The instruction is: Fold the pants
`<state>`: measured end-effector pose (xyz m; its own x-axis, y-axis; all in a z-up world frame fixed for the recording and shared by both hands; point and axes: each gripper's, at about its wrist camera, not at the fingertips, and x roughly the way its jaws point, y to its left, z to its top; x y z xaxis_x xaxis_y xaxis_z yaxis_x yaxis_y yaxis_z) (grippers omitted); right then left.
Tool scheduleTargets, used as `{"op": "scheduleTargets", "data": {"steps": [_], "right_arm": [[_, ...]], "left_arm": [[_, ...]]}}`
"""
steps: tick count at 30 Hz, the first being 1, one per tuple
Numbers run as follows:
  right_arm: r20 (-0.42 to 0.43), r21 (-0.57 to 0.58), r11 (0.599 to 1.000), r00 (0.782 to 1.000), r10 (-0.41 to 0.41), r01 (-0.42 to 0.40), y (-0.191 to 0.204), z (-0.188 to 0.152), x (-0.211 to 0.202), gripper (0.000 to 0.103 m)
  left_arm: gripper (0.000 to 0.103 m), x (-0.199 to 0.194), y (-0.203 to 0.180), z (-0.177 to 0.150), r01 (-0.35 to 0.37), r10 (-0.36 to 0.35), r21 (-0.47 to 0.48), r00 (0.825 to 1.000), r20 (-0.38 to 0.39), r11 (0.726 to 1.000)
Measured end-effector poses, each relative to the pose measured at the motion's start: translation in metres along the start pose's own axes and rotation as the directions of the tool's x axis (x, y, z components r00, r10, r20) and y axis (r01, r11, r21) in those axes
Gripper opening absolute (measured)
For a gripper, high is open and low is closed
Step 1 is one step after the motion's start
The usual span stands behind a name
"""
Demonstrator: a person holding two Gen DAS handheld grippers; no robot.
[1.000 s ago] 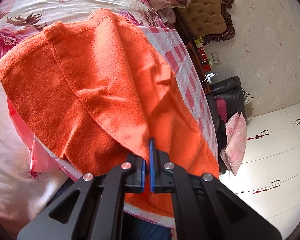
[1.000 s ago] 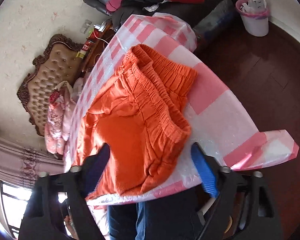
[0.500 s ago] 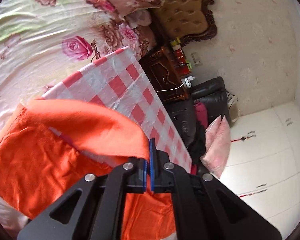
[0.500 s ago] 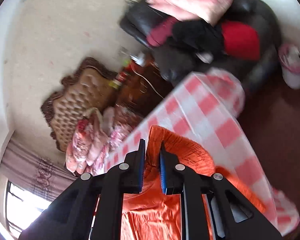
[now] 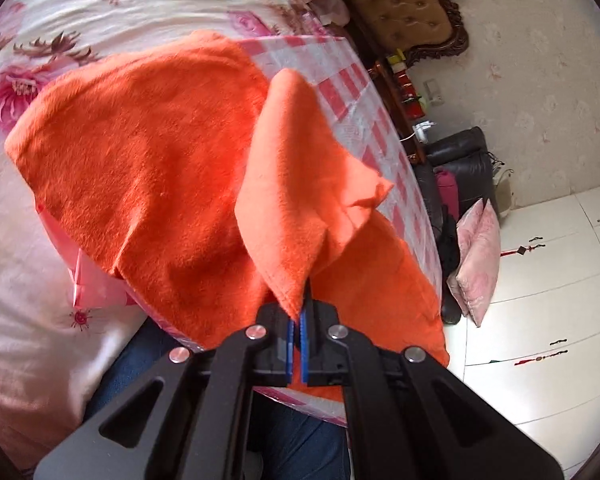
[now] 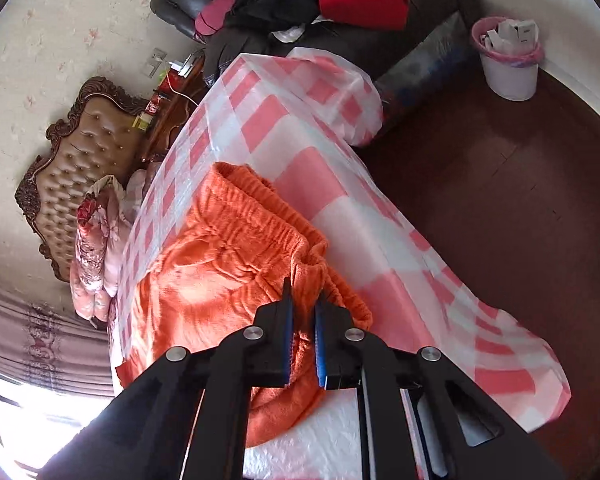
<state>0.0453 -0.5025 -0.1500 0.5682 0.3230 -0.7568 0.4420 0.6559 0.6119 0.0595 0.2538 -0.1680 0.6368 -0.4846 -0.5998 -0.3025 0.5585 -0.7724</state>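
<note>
On the checked desk [image 6: 340,184] lay the orange pants [image 5: 148,168]. The left tool [image 5: 298,320] was clamped on a hem corner, and the right tool [image 6: 302,332] had just closed on the waistband [image 6: 256,216]. Uneven pulling could probably skew the fold.
</note>
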Motion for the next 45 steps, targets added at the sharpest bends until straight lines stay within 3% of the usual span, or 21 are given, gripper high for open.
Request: {"op": "scheduleTargets", "data": {"steps": [4, 9, 13, 18, 22, 24, 25, 27, 29, 30, 31, 32, 33, 34, 37, 39, 40, 42, 43, 45], "right_arm": [[0.022, 0.035, 0.999, 0.999, 0.039, -0.040, 0.013, 0.002, -0.021, 0.010], [-0.017, 0.086, 0.994, 0.998, 0.063, -0.061, 0.009, -0.003, -0.026, 0.010], [0.014, 0.027, 0.996, 0.996, 0.087, -0.088, 0.031, 0.000, -0.042, 0.010], [-0.011, 0.019, 0.999, 0.999, -0.051, 0.051, 0.014, -0.007, -0.024, 0.010], [0.028, -0.100, 0.971, 0.976, -0.214, 0.216, 0.018, -0.026, -0.008, 0.010], [0.068, -0.161, 0.947, 0.960, -0.271, 0.279, 0.027, -0.031, -0.006, 0.010], [0.089, -0.196, 0.928, 0.948, -0.306, 0.318, 0.032, -0.034, -0.003, 0.010], [0.128, -0.257, 0.884, 0.920, -0.370, 0.391, 0.042, -0.039, 0.001, 0.010], [0.172, -0.310, 0.831, 0.887, -0.429, 0.463, 0.051, -0.047, 0.007, 0.010], [0.191, -0.329, 0.806, 0.871, -0.453, 0.492, 0.054, -0.049, 0.009, 0.010], [0.199, -0.335, 0.797, 0.865, -0.461, 0.502, 0.055, -0.050, 0.010, 0.010], [0.207, -0.340, 0.788, 0.858, -0.470, 0.513, 0.055, -0.051, 0.011, 0.010], [0.212, -0.343, 0.782, 0.854, -0.476, 0.521, 0.055, -0.052, 0.011, 0.010], [0.213, -0.344, 0.780, 0.852, -0.478, 0.523, 0.054, -0.052, 0.011, 0.010], [0.213, -0.351, 0.769, 0.845, -0.491, 0.535, 0.056, -0.052, 0.011, 0.010], [0.217, -0.362, 0.755, 0.837, -0.502, 0.547, 0.059, -0.054, 0.013, 0.010], [0.218, -0.364, 0.752, 0.836, -0.504, 0.549, 0.058, -0.054, 0.013, 0.010], [0.213, -0.360, 0.756, 0.837, -0.504, 0.546, 0.061, -0.055, 0.013, 0.011], [0.205, -0.355, 0.763, 0.841, -0.501, 0.541, 0.059, -0.054, 0.012, 0.011], [0.198, -0.350, 0.768, 0.843, -0.500, 0.537, 0.059, -0.053, 0.013, 0.011]], "left_arm": [[0.001, -0.018, -0.012, 0.000, 0.035, -0.035, 0.008, 0.999, 0.036, 0.999], [0.001, -0.012, 0.011, 0.000, 0.056, -0.055, -0.108, 0.998, 0.006, 0.993], [0.001, -0.027, -0.018, 0.006, 0.042, -0.041, -0.002, 0.998, 0.051, 0.999], [0.001, -0.013, -0.002, -0.005, -0.008, 0.008, -0.020, 1.000, 0.004, 1.000], [0.003, -0.004, 0.008, -0.019, -0.052, 0.052, 0.014, 0.999, 0.000, 0.999], [0.015, -0.004, 0.009, -0.022, -0.069, 0.068, 0.049, 0.997, 0.023, 0.996], [0.033, -0.005, 0.008, -0.024, -0.084, 0.081, 0.074, 0.996, 0.042, 0.994], [0.043, -0.009, 0.003, -0.027, -0.088, 0.081, 0.108, 0.994, 0.067, 0.990], [0.055, -0.017, -0.012, -0.031, -0.241, 0.211, 0.210, 0.965, 0.156, 0.947], [0.057, -0.020, -0.023, -0.035, -0.335, 0.280, 0.278, 0.934, 0.220, 0.900], [0.058, -0.020, -0.038, -0.042, -0.425, 0.333, 0.359, 0.897, 0.289, 0.831], [0.058, -0.018, -0.050, -0.048, -0.469, 0.352, 0.418, 0.877, 0.328, 0.778], [0.058, -0.015, -0.061, -0.053, -0.488, 0.354, 0.462, 0.868, 0.349, 0.741], [0.058, -0.006, -0.077, -0.061, -0.514, 0.353, 0.525, 0.855, 0.381, 0.679], [0.060, 0.040, -0.127, -0.085, -0.577, 0.352, 0.684, 0.816, 0.458, 0.447], [0.060, 0.076, -0.141, -0.085, -0.601, 0.384, 0.708, 0.794, 0.472, 0.371], [0.061, 0.099, -0.143, -0.078, -0.613, 0.424, 0.710, 0.777, 0.465, 0.346], [0.033, 0.128, -0.137, -0.056, -0.668, 0.510, 0.674, 0.719, 0.473, 0.317], [0.003, 0.129, -0.134, -0.043, -0.676, 0.531, 0.651, 0.713, 0.459, 0.346], [0.003, 0.102, -0.130, -0.016, -0.637, 0.483, 0.594, 0.766, 0.423, 0.491]]}}
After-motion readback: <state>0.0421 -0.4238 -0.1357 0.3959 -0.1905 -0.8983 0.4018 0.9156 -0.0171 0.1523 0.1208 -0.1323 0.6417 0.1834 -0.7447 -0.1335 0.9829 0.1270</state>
